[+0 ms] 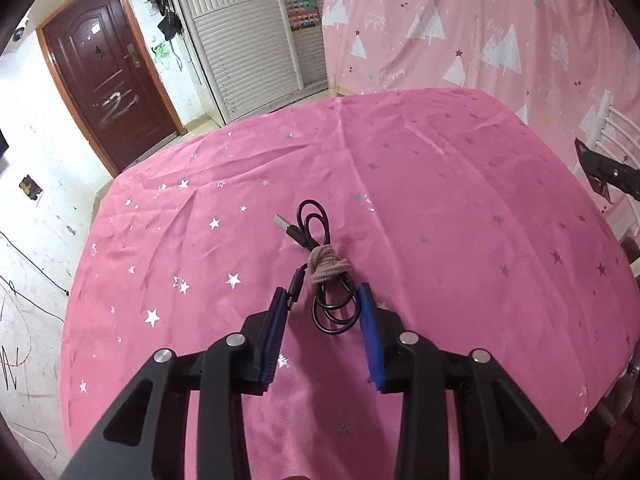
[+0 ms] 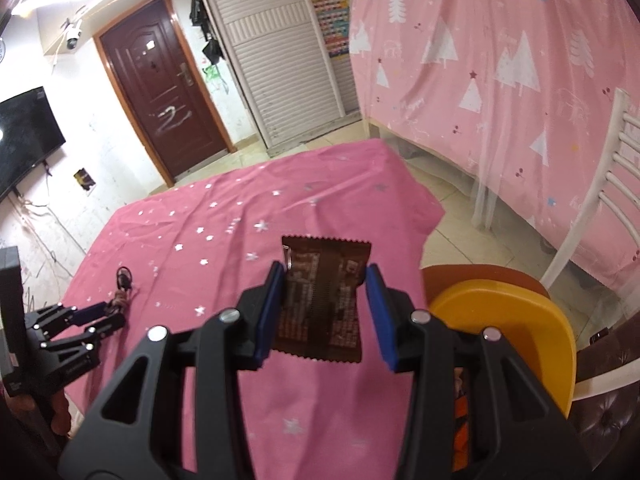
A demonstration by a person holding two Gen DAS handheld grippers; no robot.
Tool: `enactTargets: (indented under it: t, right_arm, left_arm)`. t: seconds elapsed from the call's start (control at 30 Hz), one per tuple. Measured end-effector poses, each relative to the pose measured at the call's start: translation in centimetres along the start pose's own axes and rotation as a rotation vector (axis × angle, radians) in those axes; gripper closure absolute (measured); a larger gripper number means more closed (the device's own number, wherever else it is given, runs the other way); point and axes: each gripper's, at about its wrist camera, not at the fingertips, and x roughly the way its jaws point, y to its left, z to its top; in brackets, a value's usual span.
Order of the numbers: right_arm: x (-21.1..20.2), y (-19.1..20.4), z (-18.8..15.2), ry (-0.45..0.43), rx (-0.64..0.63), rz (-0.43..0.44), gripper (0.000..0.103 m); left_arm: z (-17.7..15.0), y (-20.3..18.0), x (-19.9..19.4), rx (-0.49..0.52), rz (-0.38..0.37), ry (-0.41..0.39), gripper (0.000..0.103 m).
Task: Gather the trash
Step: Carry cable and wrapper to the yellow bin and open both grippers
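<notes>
Left wrist view: the left tongs (image 1: 325, 296) stand partly open astride the bundled black cable (image 1: 322, 268), pads not pressing it; bare pink counter (image 1: 460, 184) all round. Right wrist view: the right tongs (image 2: 325, 276) clamp the brown wrapper (image 2: 320, 300) above the counter's right edge, beside the orange bin (image 2: 516, 328).

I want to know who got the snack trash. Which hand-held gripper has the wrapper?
The right hand-held gripper: its blue pads pinch the flat brown foil wrapper. The left hand-held gripper straddles a bundled black cable instead.
</notes>
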Motion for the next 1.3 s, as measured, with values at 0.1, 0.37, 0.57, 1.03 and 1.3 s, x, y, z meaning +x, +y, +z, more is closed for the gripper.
enactTargets:
  t: [0.1, 0.37, 0.57, 1.03, 1.3]
  right_arm:
    - [-0.5, -1.1, -0.1, -0.013, 0.02, -0.015, 0.063]
    - [-2.4, -4.8, -0.6, -0.042, 0.069, -0.092, 0.063]
    - [-3.3, -8.3, -1.9, -0.034, 0.112, -0.162, 0.063]
    - [0.4, -13.6, -4.2, 0.073, 0.204, -0.181, 0.063]
    - [1.4, -14.1, -4.8, 0.115, 0.195, -0.185, 0.063]
  left_arm:
    - [0.3, -0.5, -0.5, 0.016, 0.005, -0.021, 0.073]
    - [2.1, -2.6, -2.5, 0.045, -0.052, -0.076, 0.073]
    - [3.2, -5.2, -4.9, 0.078, -0.195, -0.138, 0.073]
    - [6.5, -15.3, -3.2, 0.216, -0.319, -0.112, 0.078]
    - [8.6, -18.4, -3.8, 0.236, -0.381, -0.133, 0.078]
